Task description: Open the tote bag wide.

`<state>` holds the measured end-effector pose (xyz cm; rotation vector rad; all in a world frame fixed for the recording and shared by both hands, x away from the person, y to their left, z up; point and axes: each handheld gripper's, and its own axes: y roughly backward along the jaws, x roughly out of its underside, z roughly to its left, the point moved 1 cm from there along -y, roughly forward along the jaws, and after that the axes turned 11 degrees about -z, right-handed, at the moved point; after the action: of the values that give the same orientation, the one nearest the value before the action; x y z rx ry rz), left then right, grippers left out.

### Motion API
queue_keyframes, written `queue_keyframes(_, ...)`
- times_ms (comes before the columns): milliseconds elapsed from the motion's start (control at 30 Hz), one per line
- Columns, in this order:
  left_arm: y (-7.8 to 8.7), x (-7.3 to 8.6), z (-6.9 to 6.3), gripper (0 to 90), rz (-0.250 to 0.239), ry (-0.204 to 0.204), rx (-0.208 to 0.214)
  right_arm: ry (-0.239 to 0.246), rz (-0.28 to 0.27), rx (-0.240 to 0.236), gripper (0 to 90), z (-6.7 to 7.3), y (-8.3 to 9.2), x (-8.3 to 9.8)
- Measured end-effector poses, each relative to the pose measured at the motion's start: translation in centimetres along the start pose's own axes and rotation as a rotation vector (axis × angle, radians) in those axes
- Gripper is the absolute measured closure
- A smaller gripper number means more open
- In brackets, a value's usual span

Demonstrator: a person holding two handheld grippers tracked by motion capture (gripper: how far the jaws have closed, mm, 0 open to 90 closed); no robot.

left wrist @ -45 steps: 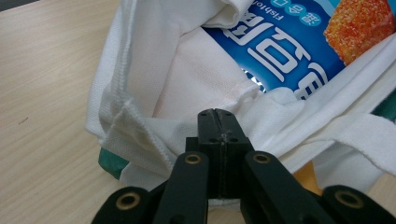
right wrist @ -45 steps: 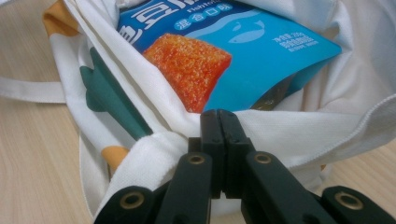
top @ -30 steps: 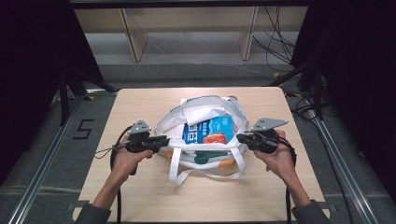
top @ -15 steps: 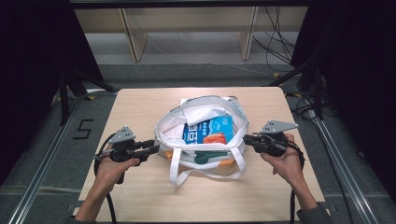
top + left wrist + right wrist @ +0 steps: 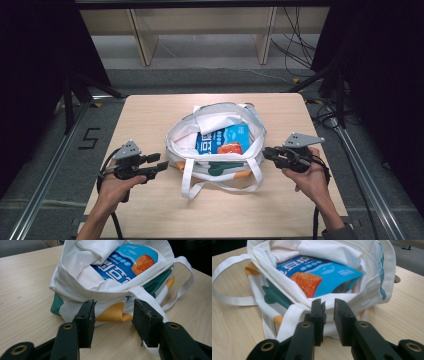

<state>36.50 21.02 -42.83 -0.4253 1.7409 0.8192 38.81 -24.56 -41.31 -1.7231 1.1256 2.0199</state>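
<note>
White tote bag sat mid-table with a blue snack pack inside, left gripper at its 9 o'clock released, jaws just opened with nothing between, right gripper at 3 o'clock just parting off the bag's rim.

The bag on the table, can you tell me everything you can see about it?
The bag is white cloth with green and orange shapes on its side and two long white handles flopped onto the wooden table. It sits slumped with its mouth wide open. Inside lies a blue snack packet with an orange picture. The left tongs and right tongs sit open beside it, not holding it.
</note>
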Motion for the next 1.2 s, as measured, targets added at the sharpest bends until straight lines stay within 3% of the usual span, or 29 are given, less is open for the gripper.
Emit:
queue_keyframes(133,0.0,0.5,-0.2,46.9,0.009,0.002,-0.003,-0.026,-0.015,0.010,68.0,0.3,0.2,0.2)
queue_keyframes(233,0.1,0.7,-0.3,41.4,0.020,0.004,-0.011,-0.020,-0.021,0.006,59.3,0.3,0.3,0.4)
queue_keyframes(267,0.1,0.7,-0.4,41.0,0.018,0.004,-0.002,-0.042,-0.014,0.006,58.7,0.6,0.3,0.4)
queue_keyframes(400,0.1,0.9,-0.5,38.4,0.032,-0.006,0.000,-0.010,-0.013,0.001,55.7,0.7,0.4,0.5)
queue_keyframes(500,0.1,1.0,-0.8,36.5,0.034,-0.013,0.010,-0.037,-0.010,0.000,53.0,1.0,0.6,0.6)
queue_keyframes(533,0.0,1.1,-1.0,36.1,0.026,-0.004,0.014,-0.012,-0.025,0.002,52.3,0.9,0.6,0.6)
queue_keyframes(567,0.1,1.1,-1.1,35.3,0.034,-0.007,0.008,-0.038,-0.012,0.003,51.3,1.2,0.7,0.6)
queue_keyframes(700,0.1,1.2,-1.6,33.8,0.038,-0.019,0.018,-0.009,-0.021,0.008,48.6,1.3,0.7,0.8)
queue_keyframes(733,0.0,1.3,-1.8,33.5,0.027,-0.013,0.020,-0.035,-0.002,-0.003,48.6,1.6,0.9,0.9)
queue_keyframes(767,0.1,1.2,-1.9,33.2,0.043,-0.026,0.022,-0.022,-0.017,0.005,48.5,1.7,0.8,1.0)
queue_keyframes(800,0.0,1.4,-1.9,33.0,0.029,-0.019,0.033,-0.017,-0.015,0.003,47.9,1.7,0.8,1.0)
queue_keyframes(833,0.0,1.4,-2.0,32.8,0.038,-0.028,0.030,-0.035,-0.002,-0.001,47.5,1.9,0.9,1.1)
queue_keyframes(900,0.1,1.5,-2.2,32.4,0.030,-0.017,0.023,-0.018,-0.010,0.003,46.2,2.0,0.9,1.2)
queue_keyframes(967,0.2,1.6,-2.2,32.2,0.038,-0.036,0.036,-0.023,-0.014,0.000,45.2,2.2,0.9,1.3)
queue_keyframes(1133,0.4,1.9,-2.6,32.1,0.026,-0.007,0.023,-0.018,-0.009,0.004,43.0,2.4,0.9,1.8)
queue_keyframes(1167,0.4,1.9,-2.7,32.0,0.030,-0.015,0.029,-0.037,-0.009,0.017,42.2,2.7,1.0,1.9)
queue_keyframes(1200,0.4,2.0,-2.8,32.0,0.027,-0.028,0.034,-0.012,-0.023,0.014,41.4,2.5,0.9,2.0)
